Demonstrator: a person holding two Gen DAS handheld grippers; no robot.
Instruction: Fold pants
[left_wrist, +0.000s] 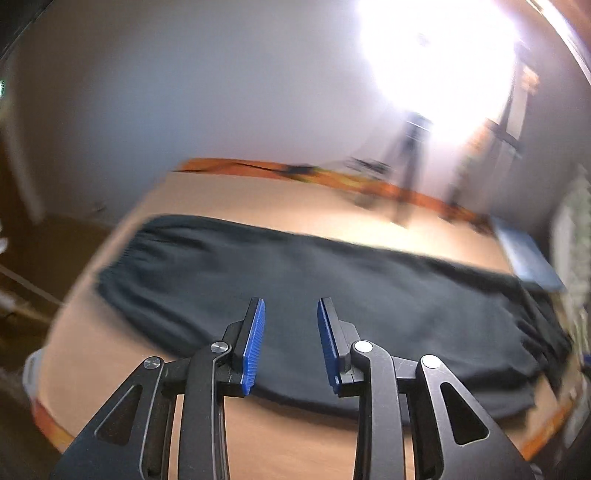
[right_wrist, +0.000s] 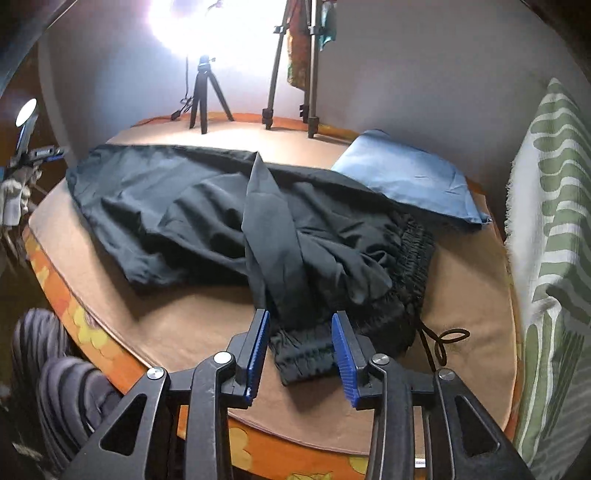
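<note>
Lying lengthwise left to right, the pants (right_wrist: 207, 214) have their waistband end between the right gripper's (right_wrist: 300, 350) wide-open jaws, while the left gripper (left_wrist: 291, 343), also open and empty, hovers mid-leg.

Black pants (right_wrist: 207, 210), rumpled, lengthwise on bed

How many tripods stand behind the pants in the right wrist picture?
2. A small black tripod stands back left under the bright lamp. A taller grey tripod stands right of it; its top is cut off. More may hide outside the picture.
</note>
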